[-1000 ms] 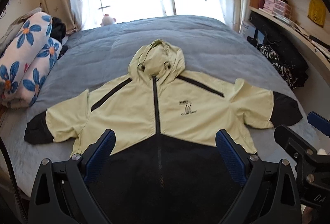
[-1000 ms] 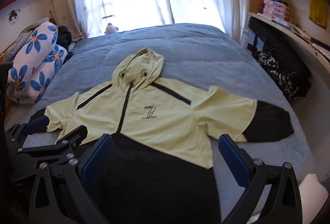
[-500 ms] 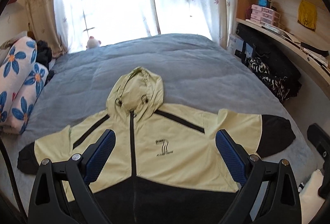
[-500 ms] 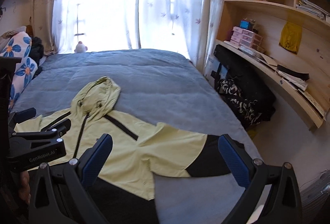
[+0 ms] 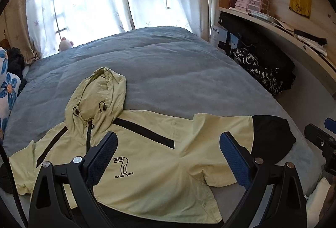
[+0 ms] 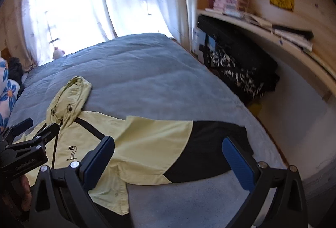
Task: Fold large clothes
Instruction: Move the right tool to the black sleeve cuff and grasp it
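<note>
Jacket [image 5: 147, 156] lies flat and face up on our bed [image 5: 178, 72], hood [image 5: 98, 91] toward the window, sleeves spread. We see no fold made yet. Our left gripper [image 5: 168, 156] and right gripper [image 6: 168, 158] hover over it with jaws wide apart, holding nothing. Every fold remains, probably beginning with the right sleeve [image 6: 199, 144].

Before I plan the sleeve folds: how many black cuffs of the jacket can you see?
2. One black cuff ends the sleeve toward the shelves; the other barely shows at the left wrist view's left edge.
</note>
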`<state>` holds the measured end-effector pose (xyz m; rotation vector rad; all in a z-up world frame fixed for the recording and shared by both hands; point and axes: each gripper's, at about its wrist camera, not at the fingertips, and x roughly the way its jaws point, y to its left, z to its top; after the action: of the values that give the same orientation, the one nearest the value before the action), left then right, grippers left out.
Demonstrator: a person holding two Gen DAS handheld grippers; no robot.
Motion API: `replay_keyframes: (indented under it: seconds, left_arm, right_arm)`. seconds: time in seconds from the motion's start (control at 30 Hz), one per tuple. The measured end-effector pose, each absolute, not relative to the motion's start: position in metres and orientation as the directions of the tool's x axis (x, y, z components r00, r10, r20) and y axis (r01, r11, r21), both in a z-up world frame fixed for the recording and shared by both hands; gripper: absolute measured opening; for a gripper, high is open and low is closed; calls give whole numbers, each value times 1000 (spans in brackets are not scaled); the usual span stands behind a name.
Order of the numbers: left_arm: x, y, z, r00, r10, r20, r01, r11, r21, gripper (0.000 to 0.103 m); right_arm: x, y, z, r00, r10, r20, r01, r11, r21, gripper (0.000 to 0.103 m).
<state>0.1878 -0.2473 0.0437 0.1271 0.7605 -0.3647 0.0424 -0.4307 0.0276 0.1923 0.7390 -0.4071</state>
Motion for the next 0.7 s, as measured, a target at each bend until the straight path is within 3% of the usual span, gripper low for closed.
replay_keyframes:
  seconds: [0.23,0.47,0.6,0.7]
  left_arm:
    - [215,-292,-2,599,-288,-748,361,930,-69,97]
    - [236,-330,-58,518,-200,-832,364,931,3,97]
    - [235,-349,-81,526,-153,-837,377,924,68,97]
    - [233,-357,-96,496,-178,-850,401,915,42,97]
  right_arm:
    - [49,-516,-21,594,-287,-752,558,820,128,103]
    - [53,-593,-83,459,-254,-851,663,736,137,100]
    - [50,-627,-114,385,-239,-891,718,684,127,95]
    - [47,-648,-139,342,-200,-918,759,635,144,91]
